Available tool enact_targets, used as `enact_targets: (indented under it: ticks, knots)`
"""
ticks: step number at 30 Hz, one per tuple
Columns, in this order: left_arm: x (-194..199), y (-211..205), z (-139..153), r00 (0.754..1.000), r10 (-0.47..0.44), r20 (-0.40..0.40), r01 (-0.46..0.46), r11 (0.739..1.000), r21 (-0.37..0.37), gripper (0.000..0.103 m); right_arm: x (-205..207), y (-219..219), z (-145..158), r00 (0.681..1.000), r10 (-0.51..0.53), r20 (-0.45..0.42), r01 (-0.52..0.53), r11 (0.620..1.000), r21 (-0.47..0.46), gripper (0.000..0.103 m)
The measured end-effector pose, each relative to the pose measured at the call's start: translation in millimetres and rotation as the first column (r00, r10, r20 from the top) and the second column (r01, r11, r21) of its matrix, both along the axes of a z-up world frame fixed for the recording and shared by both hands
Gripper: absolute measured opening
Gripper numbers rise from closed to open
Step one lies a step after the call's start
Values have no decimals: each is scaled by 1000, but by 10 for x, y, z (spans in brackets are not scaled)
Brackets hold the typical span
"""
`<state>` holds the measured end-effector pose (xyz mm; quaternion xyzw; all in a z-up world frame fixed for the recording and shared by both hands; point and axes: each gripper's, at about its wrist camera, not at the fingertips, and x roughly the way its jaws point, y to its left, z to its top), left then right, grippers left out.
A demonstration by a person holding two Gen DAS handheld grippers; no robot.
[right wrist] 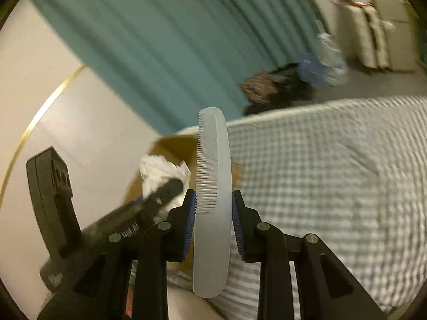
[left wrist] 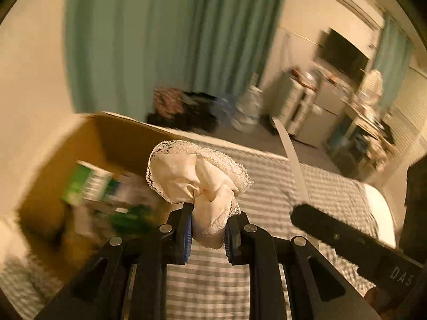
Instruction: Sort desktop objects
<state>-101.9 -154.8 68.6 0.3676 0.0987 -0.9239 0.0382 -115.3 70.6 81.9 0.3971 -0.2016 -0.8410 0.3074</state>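
Your left gripper [left wrist: 207, 229] had its jaws closed on a bunched cream cloth with a lace edge [left wrist: 197, 176], pinched between the blue pads [left wrist: 188, 233] and held up above the bed's grey-and-white checked cover [left wrist: 267, 184]. Just to the left of the cloth and below it stood an open cardboard box [left wrist: 112, 138] on the bed, with green-and-white packets [left wrist: 90, 184] blurred inside it.

Your right gripper [right wrist: 213, 213] had its jaws closed on a pale translucent comb [right wrist: 213, 176], gripped across its lower half, standing nearly upright with its teeth facing left. It hung over the checked cover [right wrist: 333, 176], well clear of it. From that wrist view your left gripper [right wrist: 149, 208] showed to the left, with the cloth [right wrist: 160, 170] at its tip in front of the box [right wrist: 173, 144]. From the left wrist view the comb [left wrist: 295, 170] rose to the right of the cloth, apart from it.

A teal curtain [left wrist: 165, 40] hung behind the bed.
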Motion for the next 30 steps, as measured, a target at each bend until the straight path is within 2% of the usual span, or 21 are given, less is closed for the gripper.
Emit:
enact_targets:
  ticks: [2,3,5,7,9,10,11,12,15,16,17,21,23,25,28,30]
  knots:
    - [141,-324,25,996,81,-23,-82,995,-51,21,-9,-389,176,998,55,-38,-55,998,12,26]
    - [160,-465,3,995,99,-10,-99,993,-65,21,-183,-619,268,995,84,-55,-83,996,28,26]
    - [174,-768,-100,992,122,34,-119,990,-78,21,-227,-916,289,991,114,-65,-110,992,57,26]
    - [172,-953,-206,990,129,54,-123,987,-103,30,-275,-1138,244,990,121,-70,-115,989,89,27]
    - [145,-1100,-321,989,124,81,-114,986,-119,73,-301,-1272,176,989,118,-87,-108,988,109,29]
    - [135,-1160,-355,988,129,88,-117,985,-124,82,-307,-1353,111,988,123,-92,-111,986,126,45]
    - [148,-1194,-387,986,144,85,-132,983,-131,89,-309,-1375,100,988,121,-93,-107,984,142,65]
    - [170,-1235,-400,985,153,74,-143,981,-129,90,-330,-1407,47,990,101,-95,-86,985,147,69]
    - [308,-1271,-403,992,121,47,-116,989,-87,93,-295,-1382,37,993,82,-83,-74,993,86,70]
    - [371,-1264,-406,993,114,34,-111,990,-88,95,-265,-1370,73,994,64,-93,-56,995,81,77]
    - [447,-1248,-401,994,112,12,-110,989,-99,97,-205,-1346,117,993,31,-112,-19,994,106,85]
    - [739,-1036,-344,994,46,-100,-58,990,-126,103,48,-1111,178,980,-65,-186,104,973,208,89]
    - [807,-889,-314,992,-4,-129,-14,991,-135,103,370,-859,189,968,-130,-213,185,948,261,96]
    - [846,-740,-297,992,-22,-124,3,987,-158,103,645,-648,162,951,-181,-251,253,920,298,103]
    - [946,-579,-248,990,-21,-139,0,989,-146,103,941,-471,85,926,-245,-288,344,862,372,103]
    - [989,-498,-251,990,-15,-138,-5,990,-144,103,1074,-413,26,920,-262,-292,371,824,429,103]
